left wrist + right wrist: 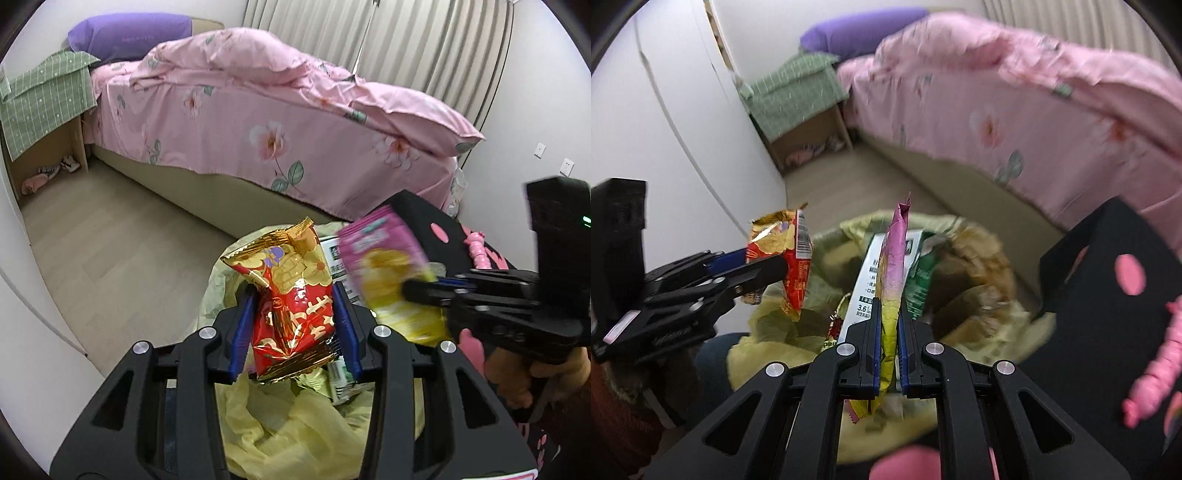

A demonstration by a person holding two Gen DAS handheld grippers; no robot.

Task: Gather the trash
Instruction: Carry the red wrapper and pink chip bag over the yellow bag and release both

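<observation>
My left gripper (pixel 293 291) is shut on a red and gold snack wrapper (pixel 295 325), which stands upright between the blue pads. My right gripper (pixel 888 306) is shut on a thin pink and yellow snack bag (pixel 895 258), held edge-on. Both hang over a trash bin lined with a yellow bag (pixel 295 435). Inside the bin lie a white carton (pixel 868 273) and a green packet (pixel 919 284). In the left wrist view the right gripper (pixel 413 290) comes in from the right with the pink bag (pixel 384 258). The right wrist view shows the left gripper (pixel 775 266) at the left with the red wrapper (pixel 796 273).
A bed with a pink floral quilt (pixel 277 122) fills the far side. A bedside table under a green cloth (pixel 44 107) stands at its head. A black box with pink dots (pixel 1108 273) sits right of the bin. A white wardrobe door (pixel 665 129) is on the left. Bare wood floor (pixel 110 240) lies between.
</observation>
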